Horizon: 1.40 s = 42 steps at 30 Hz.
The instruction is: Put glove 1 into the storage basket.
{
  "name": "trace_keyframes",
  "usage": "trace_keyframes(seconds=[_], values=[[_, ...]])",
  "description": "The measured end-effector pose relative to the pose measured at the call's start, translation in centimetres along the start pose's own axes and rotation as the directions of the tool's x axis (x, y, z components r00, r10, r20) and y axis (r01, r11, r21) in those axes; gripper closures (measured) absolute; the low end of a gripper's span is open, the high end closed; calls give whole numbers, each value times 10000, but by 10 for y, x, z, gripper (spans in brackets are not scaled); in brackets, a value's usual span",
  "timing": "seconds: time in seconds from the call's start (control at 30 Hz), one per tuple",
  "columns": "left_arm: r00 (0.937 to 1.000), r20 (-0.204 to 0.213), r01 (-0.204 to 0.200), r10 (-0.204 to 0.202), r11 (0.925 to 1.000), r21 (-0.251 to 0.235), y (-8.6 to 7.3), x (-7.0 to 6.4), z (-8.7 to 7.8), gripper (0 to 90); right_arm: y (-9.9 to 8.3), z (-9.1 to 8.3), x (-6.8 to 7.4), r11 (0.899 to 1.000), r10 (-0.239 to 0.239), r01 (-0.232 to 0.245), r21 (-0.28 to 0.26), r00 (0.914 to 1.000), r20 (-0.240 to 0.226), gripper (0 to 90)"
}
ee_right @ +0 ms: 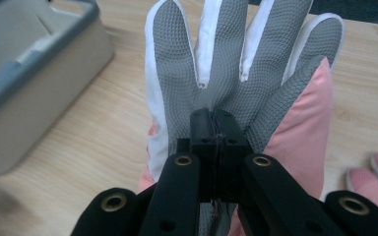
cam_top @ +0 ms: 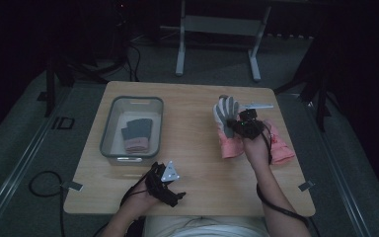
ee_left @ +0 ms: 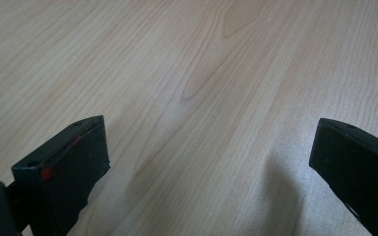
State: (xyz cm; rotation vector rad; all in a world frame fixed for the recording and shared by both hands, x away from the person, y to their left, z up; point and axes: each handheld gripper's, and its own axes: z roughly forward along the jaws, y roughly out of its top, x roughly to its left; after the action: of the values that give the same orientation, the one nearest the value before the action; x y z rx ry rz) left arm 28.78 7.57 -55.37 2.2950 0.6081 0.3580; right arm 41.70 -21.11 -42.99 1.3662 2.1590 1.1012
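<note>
A grey-palmed glove with white seams and a pink cuff (cam_top: 226,121) hangs fingers-up over the right half of the table, and my right gripper (cam_top: 240,124) is shut on its palm. In the right gripper view the jaws stand pressed together on the glove (ee_right: 236,64) at its palm, with my right gripper (ee_right: 217,129) pinching the grey fabric. A second pink glove (cam_top: 280,144) lies on the table to the right of it. My left gripper (cam_top: 170,190) rests near the table's front edge. Its jaws stand wide apart over bare wood, my left gripper (ee_left: 209,162) holding nothing.
A grey plastic bin (cam_top: 113,123) stands at the left of the wooden table (cam_top: 187,163), with a grey and pink glove (cam_top: 137,134) lying in it. The bin's corner (ee_right: 34,98) is close on the left in the right gripper view. Dark floor and a metal frame lie beyond.
</note>
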Motion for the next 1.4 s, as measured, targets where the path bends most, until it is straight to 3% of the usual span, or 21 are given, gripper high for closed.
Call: trace_keyframes(seconds=[0.13,0.27,0.37,0.4,0.53,0.7,0.9,1.2,1.33,1.4], values=[[10000,-51,18,-19,9999,-118,-1,1,-3,13,-12,-13,19,9978,625,-622,-220,9979,143,888],[9999,-153,-83,81,9999,-122,-1,1,-4,13,-31,-11,30,9888,1465,-1460,-314,9891,128,888],[9999,-88,-82,81,9999,-149,-1,0,-4,13,-47,3,40,9882,1532,-1533,13,9876,350,887],[9999,-82,-144,143,9998,-100,0,-1,-4,13,-55,18,43,9859,1605,-1618,429,9866,308,887],[9996,-58,-270,270,9996,28,-1,-3,-1,13,-60,39,47,9805,1765,-1780,832,9840,252,887],[9991,92,-405,402,9989,250,-2,-5,5,13,-64,66,53,9769,1791,-1824,1115,9831,385,884],[9992,164,-360,357,9992,181,-3,-3,4,13,-68,88,53,9745,1603,-1679,1488,9851,616,876],[9994,131,-314,313,9994,146,-4,-3,4,13,-64,92,57,9818,1252,-1305,1380,9911,462,838],[9992,127,-368,366,9992,159,-4,-2,4,13,-56,75,59,9913,974,-980,880,9952,106,729],[9995,142,-271,270,9996,82,-4,-2,3,13,-50,62,58,9980,541,-536,324,9984,-138,696]])
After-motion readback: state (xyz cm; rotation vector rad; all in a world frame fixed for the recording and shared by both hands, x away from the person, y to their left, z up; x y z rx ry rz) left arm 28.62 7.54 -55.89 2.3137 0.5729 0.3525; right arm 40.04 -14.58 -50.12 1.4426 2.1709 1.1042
